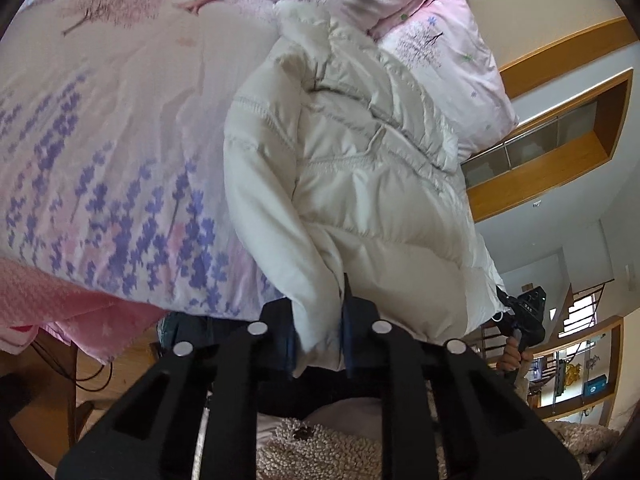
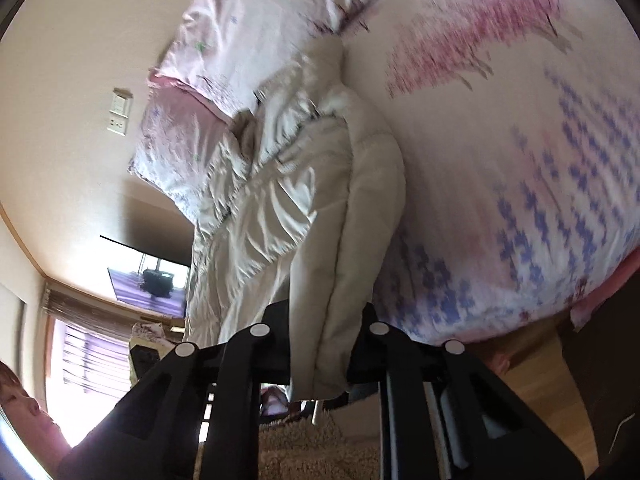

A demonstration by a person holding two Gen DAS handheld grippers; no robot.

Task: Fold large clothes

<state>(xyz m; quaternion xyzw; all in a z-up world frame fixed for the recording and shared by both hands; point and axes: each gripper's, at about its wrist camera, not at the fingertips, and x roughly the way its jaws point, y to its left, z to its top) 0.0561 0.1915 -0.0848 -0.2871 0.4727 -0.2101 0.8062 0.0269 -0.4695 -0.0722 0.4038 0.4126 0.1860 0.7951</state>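
Left gripper [image 1: 318, 336] and right gripper [image 2: 320, 344] each clamping puffy white quilted jacket [image 1: 360, 168], floral bedspread [image 1: 120, 140] beneath

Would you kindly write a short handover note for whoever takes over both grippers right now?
Left gripper: shut on the near hem of the white puffer jacket.
Right gripper: shut on another part of the same jacket's near edge, a thick doubled layer of it.
Where things are: the jacket lies lengthwise on the floral bedspread, its far end against the pillow; the near end hangs over the bed's edge.
Done: both near-edge grips are taken.
Left: probably carry the held edge toward the pillow end to fold the jacket over, then flatten it. No finished fold is visible yet.
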